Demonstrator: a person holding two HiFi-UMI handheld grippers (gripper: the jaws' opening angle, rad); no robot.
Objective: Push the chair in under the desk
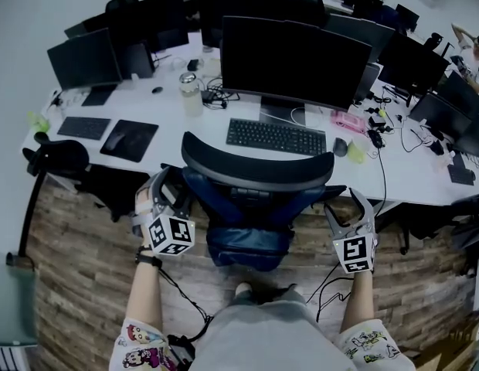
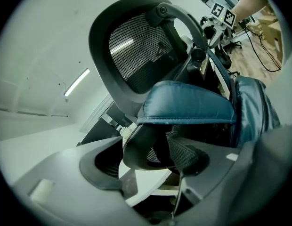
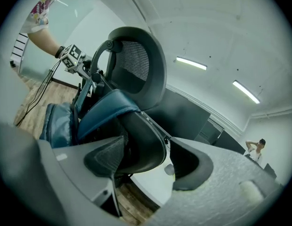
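An office: long shared desk [image 1: 168,113], rows of monitors [image 1: 293,64] and keyboards [image 1: 276,137].

I'm holding both forearms stretched out ahead of me, roughly parallel and well apart. My left forearm [image 1: 147,296] is carrying the left gripper [image 1: 168,185], its marker cube [image 1: 171,234] facing up toward my head. A dark strap [image 1: 148,260] is sitting around that wrist. My right forearm [image 1: 361,304] is carrying the right gripper [image 1: 352,209]. Both grippers are pointing forward and a little downward, and each one's jaws are standing wide apart.
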